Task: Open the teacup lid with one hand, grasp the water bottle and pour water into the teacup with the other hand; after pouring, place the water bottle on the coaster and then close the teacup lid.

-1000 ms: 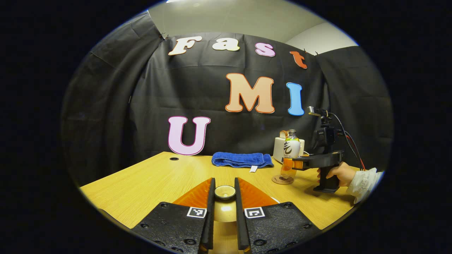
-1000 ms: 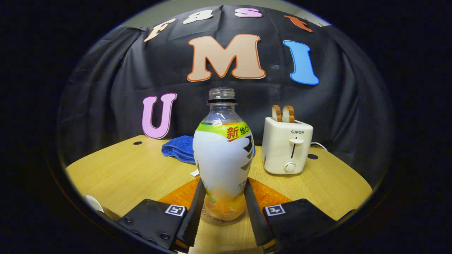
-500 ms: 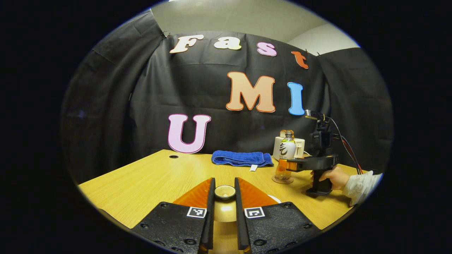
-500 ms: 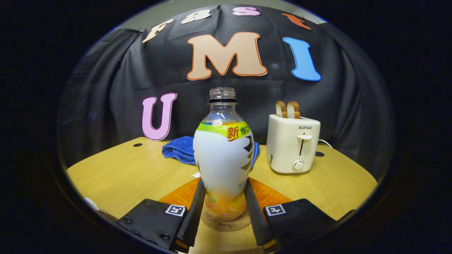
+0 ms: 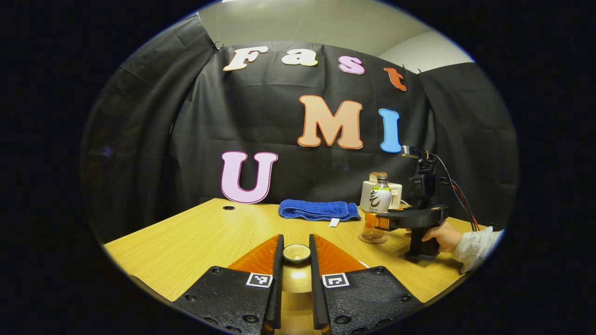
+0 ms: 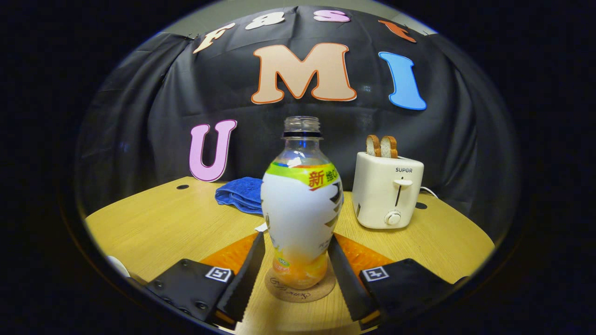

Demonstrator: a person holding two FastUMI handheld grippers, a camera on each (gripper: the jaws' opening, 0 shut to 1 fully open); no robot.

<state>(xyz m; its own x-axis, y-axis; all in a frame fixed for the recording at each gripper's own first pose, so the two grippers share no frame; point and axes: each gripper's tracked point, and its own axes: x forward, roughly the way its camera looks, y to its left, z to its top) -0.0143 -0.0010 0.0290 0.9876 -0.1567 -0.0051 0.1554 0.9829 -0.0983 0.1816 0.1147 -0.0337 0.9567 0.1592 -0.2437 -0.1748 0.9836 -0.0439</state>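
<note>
Two claws at work. The right claw [image 6: 295,272] stands with its fingers parted either side of the water bottle [image 6: 301,209]; a slim gap shows on each side, so it reads as released, not pressing. The bottle stands upright on the cork coaster [image 6: 300,287], cap off. In the left gripper view the left claw [image 5: 296,267] is nearly shut, its fingers pinched on the knob of the teacup lid [image 5: 296,253]. Whether the lid sits on the cup or is held clear of it cannot be told.

Risks, as judged from here:
- Bottle is tall, narrow at the base and open at the neck. A finger brushing it as the right claw backs off could tip it off the coaster and spill.
- Grip on the lid knob is small and smooth-looking; a skewed descent could let the lid slip or land crooked on the rim.

Surface and room: pale wood-grain worktop [image 6: 167,218] with cable holes. Behind the bottle and to its left, a folded blue towel [image 6: 240,194]; to its right, a white toaster [image 6: 389,190] with two bread slices up. Black cloth wall behind all.
</note>
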